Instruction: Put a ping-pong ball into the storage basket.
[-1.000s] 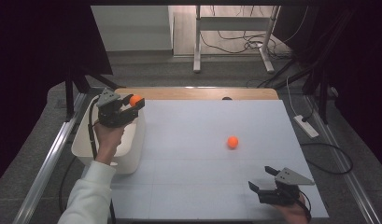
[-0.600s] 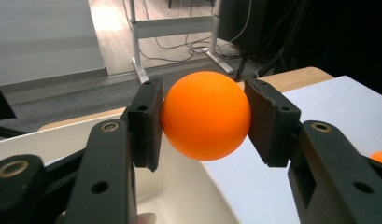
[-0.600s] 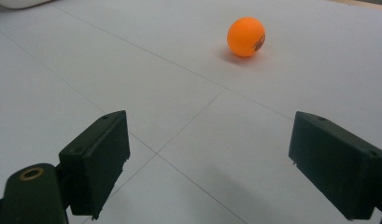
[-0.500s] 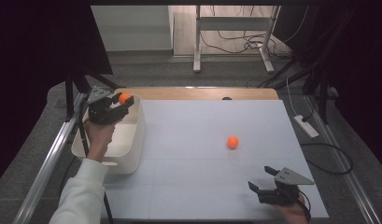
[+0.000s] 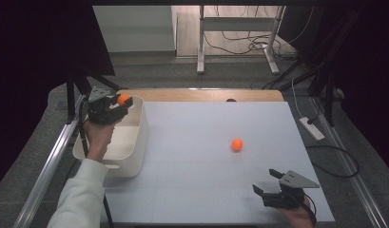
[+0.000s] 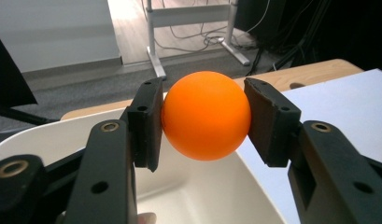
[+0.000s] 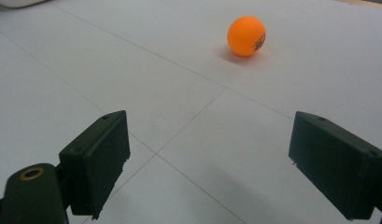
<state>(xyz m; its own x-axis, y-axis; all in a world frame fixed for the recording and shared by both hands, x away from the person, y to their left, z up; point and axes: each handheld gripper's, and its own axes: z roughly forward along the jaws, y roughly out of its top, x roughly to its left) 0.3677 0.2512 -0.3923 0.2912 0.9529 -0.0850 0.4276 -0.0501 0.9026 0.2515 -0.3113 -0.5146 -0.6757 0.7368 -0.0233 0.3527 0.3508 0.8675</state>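
The left gripper holds an orange ball firmly between its two pads, above the far edge of the white bin, which stands at 9 o'clock on the bench. This looks like the moment just before the drop. For the next move, I think the jaws must open while the ball is well over the inside of the bin, so it does not bounce off the rim. A second orange ball lies free near the middle of the bench. The right gripper, at 5 o'clock, is wide open and points toward it.
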